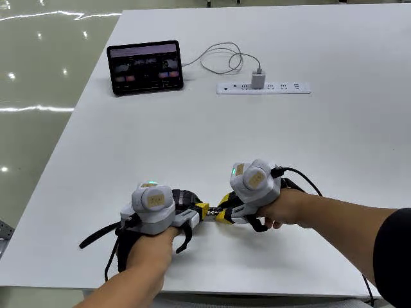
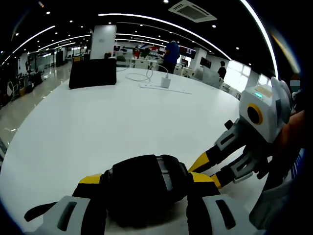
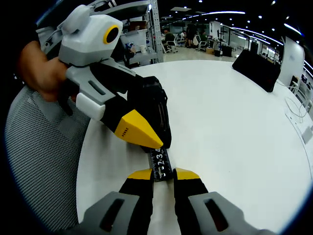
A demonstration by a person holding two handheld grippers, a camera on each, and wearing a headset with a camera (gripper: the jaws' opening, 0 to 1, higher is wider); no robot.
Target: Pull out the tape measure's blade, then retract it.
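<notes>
Case of tape measure clamped in left gripper, blade tip pinched in right gripper. Brace case firmly, draw blade straight, level, without twist.

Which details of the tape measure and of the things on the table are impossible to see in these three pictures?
1. End hook of the numbered blade: right gripper view, covered by the right gripper, whose jaws are shut on the blade.
2. Slot where the blade exits: left gripper view, behind the black plastic tape measure case, held by the left gripper.
3. Screen of the black tablet: head view, contents too small to read.
</notes>
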